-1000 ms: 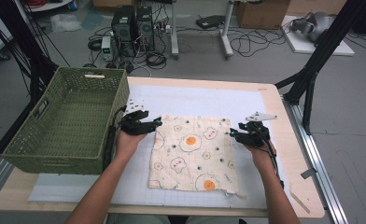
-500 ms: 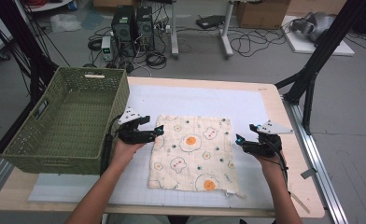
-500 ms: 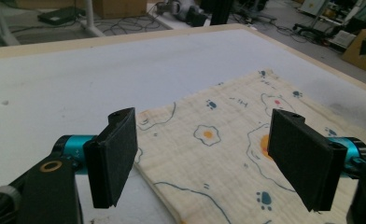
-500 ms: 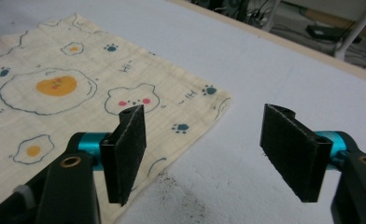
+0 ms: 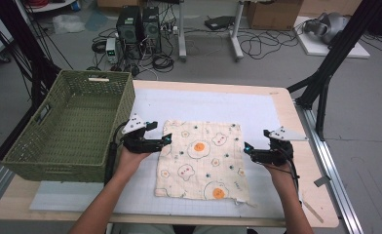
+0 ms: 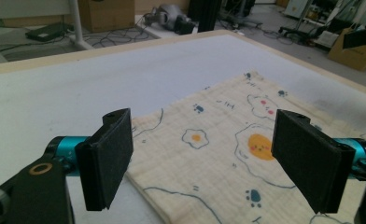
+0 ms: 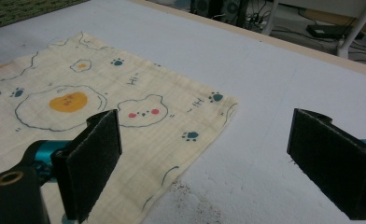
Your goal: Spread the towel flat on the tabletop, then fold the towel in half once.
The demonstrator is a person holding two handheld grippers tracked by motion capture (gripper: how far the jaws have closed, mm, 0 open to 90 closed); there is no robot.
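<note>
A cream cloth (image 5: 201, 161) printed with fried eggs and bears lies flat on the white mat (image 5: 218, 105). My left gripper (image 5: 165, 140) hovers at the cloth's left edge near its far corner. In the left gripper view the cloth (image 6: 228, 140) lies under the wide-apart jaws of that gripper (image 6: 204, 126), and the pads do not touch it. My right gripper (image 5: 247, 148) sits just off the cloth's right edge. Its own view shows the gripper (image 7: 208, 121) over bare mat, with the cloth (image 7: 102, 107) to the left. Both pairs of jaws have just been opening and hold nothing.
A green woven basket (image 5: 67, 126) stands on the table's left side, close to my left hand. The wooden table edge (image 5: 306, 161) runs along the right, with black frame posts (image 5: 325, 83) beyond it. Cables and computer cases lie on the floor behind the table.
My right gripper has let go of the cloth's right edge, spread its jaws and drawn a little to the right. The left gripper's jaws have spread slightly, and that hand stayed in place.
</note>
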